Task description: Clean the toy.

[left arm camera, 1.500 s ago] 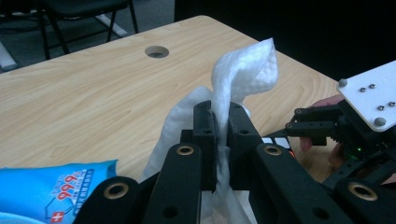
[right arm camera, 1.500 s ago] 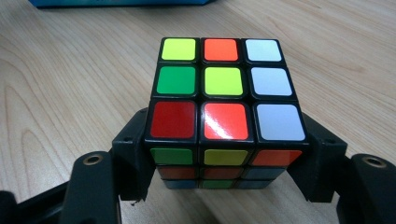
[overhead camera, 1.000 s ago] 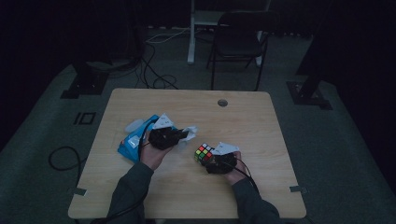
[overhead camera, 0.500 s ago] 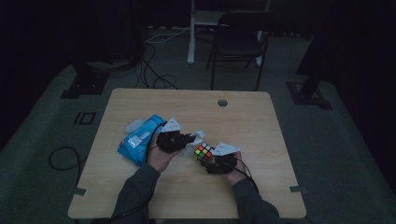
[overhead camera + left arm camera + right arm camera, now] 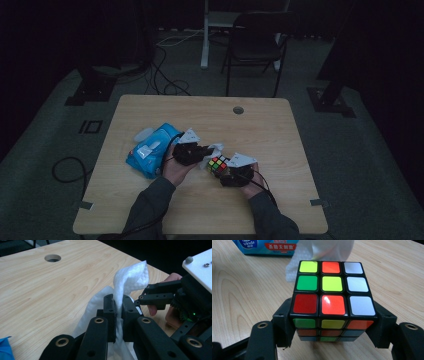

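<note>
Near the middle of the high view, the left gripper (image 5: 200,154) has its jaws pinched tight on a white tissue (image 5: 130,281), whose free end stands up above them. Just right of it, the right gripper (image 5: 227,172) clamps a colourful puzzle cube (image 5: 332,298) by its sides above the table (image 5: 280,130), the tissue just behind the cube. A blue tissue pack (image 5: 150,150) lies at centre left.

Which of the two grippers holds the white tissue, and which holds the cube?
The left gripper pinches the white tissue; the right gripper clamps the colour cube.
</note>
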`<state>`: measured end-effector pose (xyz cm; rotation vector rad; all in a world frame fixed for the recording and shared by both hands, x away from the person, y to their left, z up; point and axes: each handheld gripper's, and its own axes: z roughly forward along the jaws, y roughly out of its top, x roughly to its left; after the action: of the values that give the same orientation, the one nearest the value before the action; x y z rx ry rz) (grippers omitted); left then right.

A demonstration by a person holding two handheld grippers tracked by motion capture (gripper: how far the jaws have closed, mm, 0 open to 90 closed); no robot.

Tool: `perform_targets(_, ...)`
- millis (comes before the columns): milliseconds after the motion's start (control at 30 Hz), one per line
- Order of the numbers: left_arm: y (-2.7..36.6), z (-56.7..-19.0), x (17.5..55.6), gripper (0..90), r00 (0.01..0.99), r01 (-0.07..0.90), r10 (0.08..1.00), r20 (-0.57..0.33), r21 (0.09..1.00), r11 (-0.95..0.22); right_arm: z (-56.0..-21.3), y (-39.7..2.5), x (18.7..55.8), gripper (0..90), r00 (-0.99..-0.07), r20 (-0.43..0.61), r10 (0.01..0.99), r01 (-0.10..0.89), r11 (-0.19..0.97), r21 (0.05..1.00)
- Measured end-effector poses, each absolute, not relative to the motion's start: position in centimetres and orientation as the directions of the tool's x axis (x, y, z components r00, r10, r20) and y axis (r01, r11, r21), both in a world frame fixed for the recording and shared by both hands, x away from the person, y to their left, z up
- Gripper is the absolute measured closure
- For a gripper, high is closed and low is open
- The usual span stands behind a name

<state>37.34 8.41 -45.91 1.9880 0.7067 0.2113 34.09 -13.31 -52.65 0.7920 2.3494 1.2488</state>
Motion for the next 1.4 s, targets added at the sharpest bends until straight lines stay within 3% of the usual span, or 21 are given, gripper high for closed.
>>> perform_targets(533, 6.4, -47.6, 37.3, 86.0, 0.836, 0.389, 0.531, -0.137, 0.831, -0.398, -52.3, -13.3, 33.8, 34.1, -0.779, -0.055, 0.625, 0.296, 0.443, 0.846)
perform_targets(1400, 6.3, -48.2, 38.0, 85.9, 0.818, 0.391, 0.564, -0.116, 0.83, -0.397, -52.4, -13.1, 33.7, 34.2, -0.789, -0.057, 0.612, 0.292, 0.455, 0.841)
